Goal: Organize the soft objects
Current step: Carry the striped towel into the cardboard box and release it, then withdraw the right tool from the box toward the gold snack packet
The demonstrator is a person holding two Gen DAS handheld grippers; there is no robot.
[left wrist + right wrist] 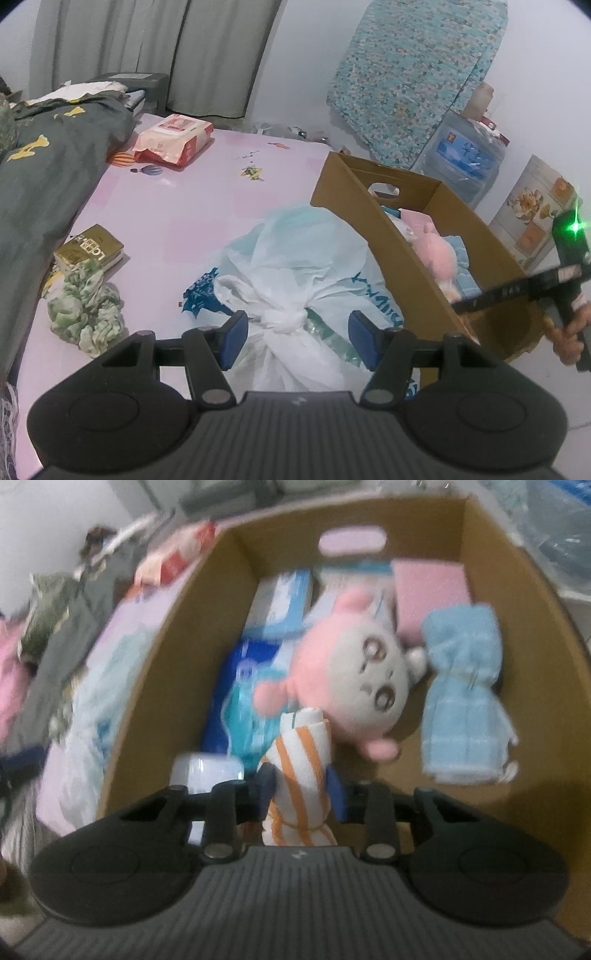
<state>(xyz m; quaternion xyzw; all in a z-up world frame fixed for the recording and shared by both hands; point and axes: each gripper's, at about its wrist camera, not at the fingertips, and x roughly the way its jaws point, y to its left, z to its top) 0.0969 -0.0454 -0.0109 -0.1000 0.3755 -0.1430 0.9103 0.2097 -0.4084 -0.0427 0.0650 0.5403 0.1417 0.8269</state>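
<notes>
From your left wrist camera, your left tongs (300, 341) stand about half open, their blue pads on either side of the knotted neck of a white plastic bag (295, 266) without pressing on it; nothing is gripped. The bag lies on the pink bed sheet (177, 206), its side just beside the near wall of the cardboard box (373, 236). Inside the box you can see part of a pink plush toy (439, 254). To the left on the sheet sit a crumpled green-and-white cloth (86, 310) and, touching it from behind, a small olive-coloured box (90, 249). Farther back lies a pink-and-red soft pack (173, 138), near the dark grey bedding (48, 173) heaped along the left edge. At the right border your right tongs (570, 273) show only as a black body with a green light, held in a hand (567, 334) above the cardboard box.

From your right wrist camera, which is blurred, your right tongs (302, 792) are closed tight on a rolled orange-striped white cloth (301, 771), inside the cardboard box (177, 672). The roll's far end rests against the pink plush toy (354, 686), which lies face up in the middle. A folded light blue towel (463, 698) lies to its right, and blue-and-white packs (255, 686) are stacked to its left.
</notes>
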